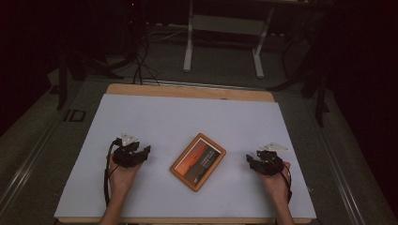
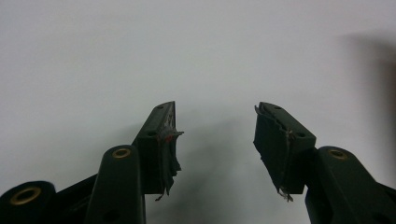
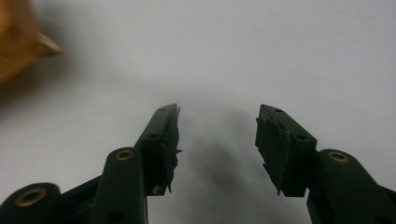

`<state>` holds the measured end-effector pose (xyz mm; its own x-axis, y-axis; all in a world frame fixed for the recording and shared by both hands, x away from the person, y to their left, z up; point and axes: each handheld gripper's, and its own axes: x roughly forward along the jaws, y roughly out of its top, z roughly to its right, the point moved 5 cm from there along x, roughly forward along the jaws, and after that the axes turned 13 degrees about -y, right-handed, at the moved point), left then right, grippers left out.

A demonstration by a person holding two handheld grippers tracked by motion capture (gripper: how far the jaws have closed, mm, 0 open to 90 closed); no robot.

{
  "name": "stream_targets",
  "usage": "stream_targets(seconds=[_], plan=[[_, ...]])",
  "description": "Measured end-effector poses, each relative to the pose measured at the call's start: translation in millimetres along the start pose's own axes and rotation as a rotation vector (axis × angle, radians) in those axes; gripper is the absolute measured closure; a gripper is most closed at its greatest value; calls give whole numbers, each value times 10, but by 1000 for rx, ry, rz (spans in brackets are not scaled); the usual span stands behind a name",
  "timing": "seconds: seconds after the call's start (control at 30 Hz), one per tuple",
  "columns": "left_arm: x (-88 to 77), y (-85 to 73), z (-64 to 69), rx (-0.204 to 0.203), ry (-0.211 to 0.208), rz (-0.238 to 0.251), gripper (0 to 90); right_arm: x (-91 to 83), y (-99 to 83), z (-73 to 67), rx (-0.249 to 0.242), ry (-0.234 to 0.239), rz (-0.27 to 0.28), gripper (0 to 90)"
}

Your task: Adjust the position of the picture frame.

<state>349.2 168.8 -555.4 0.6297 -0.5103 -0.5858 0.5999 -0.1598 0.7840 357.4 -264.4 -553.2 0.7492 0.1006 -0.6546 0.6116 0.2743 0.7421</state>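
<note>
A flat rectangular object with an orange wooden frame and a sunset picture (image 1: 198, 161) lies tilted in the middle of the white table sheet (image 1: 187, 122). My left gripper (image 1: 146, 151) rests on the sheet to its left, held in a hand, jaws open and nothing between them (image 2: 215, 122). My right gripper (image 1: 249, 160) sits to the picture's right, also open and empty (image 3: 217, 122). In the right gripper view a blurred corner of the wooden frame (image 3: 21, 39) shows at the top left.
The white sheet covers a wooden table (image 1: 187, 90) whose far edge shows bare. Beyond it stand a white metal stand (image 1: 225, 28), cables on the floor (image 1: 141, 61) and dark equipment legs.
</note>
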Motion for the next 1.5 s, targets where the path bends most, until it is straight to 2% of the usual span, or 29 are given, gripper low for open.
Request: stream_targets(seconds=[0.1,0.13,0.17,0.2,0.27,0.4,0.57,0.77,0.83,0.9,1.0,1.13,1.27,1.33,1.5], plan=[[9,39,79,34,-32,0,486,-35,1,-41,-8,23,1,490],[12,50,105,23,-67,-3,480,-42,6,-52,-8,36,3,490],[12,50,105,23,-67,-3,470,-42,6,-52,-8,36,3,490],[-6,73,189,9,-137,3,468,-63,25,-80,5,77,5,498],[-17,87,255,27,-161,-3,468,-79,32,-100,14,103,5,502],[-28,129,330,39,-201,1,468,-136,49,-158,21,156,6,499],[10,157,422,77,-226,-10,469,-207,76,-258,37,229,8,469],[94,168,543,102,-261,-35,468,-256,124,-513,40,315,2,404],[115,177,592,108,-285,-37,469,-263,140,-608,38,342,-3,379],[133,205,646,102,-325,-35,472,-260,156,-702,34,357,-11,337],[165,233,725,125,-348,-46,471,-233,174,-808,49,372,-33,287],[253,249,792,129,-394,-67,470,-180,182,-908,65,382,-53,230],[367,301,823,120,-446,-98,445,-133,195,-953,102,411,-70,225],[443,323,826,127,-457,-131,435,-116,197,-977,96,403,-76,228],[583,321,830,109,-482,-177,431,-87,179,-1054,84,410,-95,244]])
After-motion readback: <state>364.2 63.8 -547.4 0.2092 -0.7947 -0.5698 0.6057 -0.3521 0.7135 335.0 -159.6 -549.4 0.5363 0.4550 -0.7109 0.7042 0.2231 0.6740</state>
